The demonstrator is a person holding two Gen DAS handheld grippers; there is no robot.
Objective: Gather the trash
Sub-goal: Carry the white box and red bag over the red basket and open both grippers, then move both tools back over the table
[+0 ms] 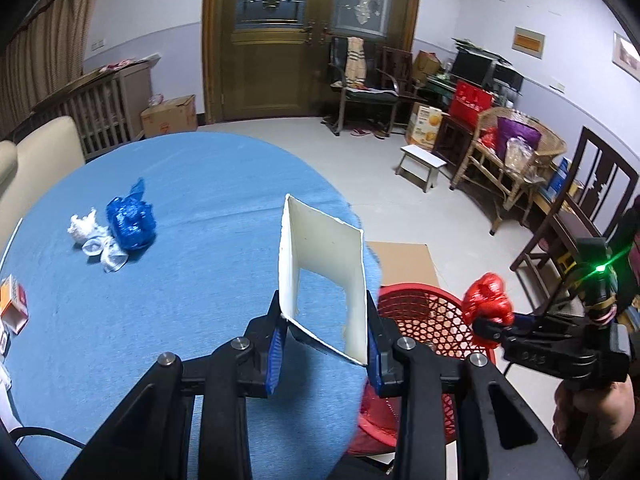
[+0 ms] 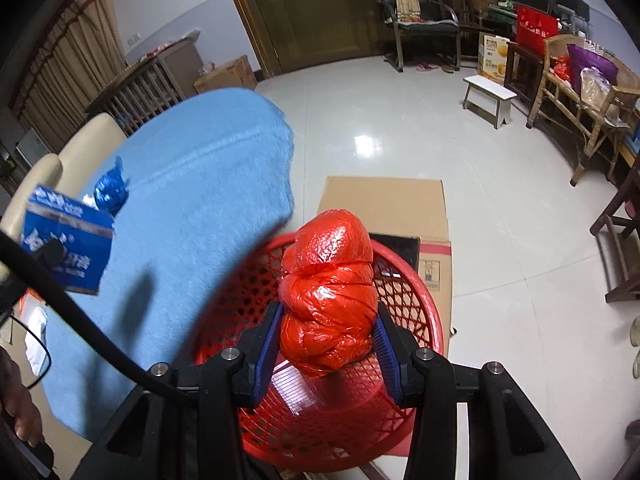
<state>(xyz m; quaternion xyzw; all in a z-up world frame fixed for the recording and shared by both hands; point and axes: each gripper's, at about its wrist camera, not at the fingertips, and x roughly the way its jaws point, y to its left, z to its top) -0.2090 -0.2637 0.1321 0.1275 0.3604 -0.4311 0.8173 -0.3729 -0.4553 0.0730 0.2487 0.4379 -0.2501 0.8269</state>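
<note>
My left gripper [image 1: 326,344] is shut on a small open carton [image 1: 324,264], white inside and blue outside [image 2: 66,240], held above the right edge of the blue-clothed table [image 1: 192,184]. My right gripper [image 2: 326,344] is shut on a crumpled red plastic bag [image 2: 330,292] right over the red mesh basket [image 2: 416,280]. In the left wrist view that bag [image 1: 486,300] hangs beyond the basket [image 1: 420,320], gripped by the right gripper [image 1: 486,328]. On the table's left lie a balled blue plastic bag [image 1: 130,222], crumpled white paper [image 1: 84,228] and a white wad [image 1: 106,252].
The basket stands on a flat cardboard box [image 2: 384,200] on the tiled floor beside the table. An orange box [image 1: 14,304] lies at the table's left edge. A white stool [image 1: 422,164], wicker chair [image 1: 512,160] and dark wooden chair [image 1: 580,208] stand to the right.
</note>
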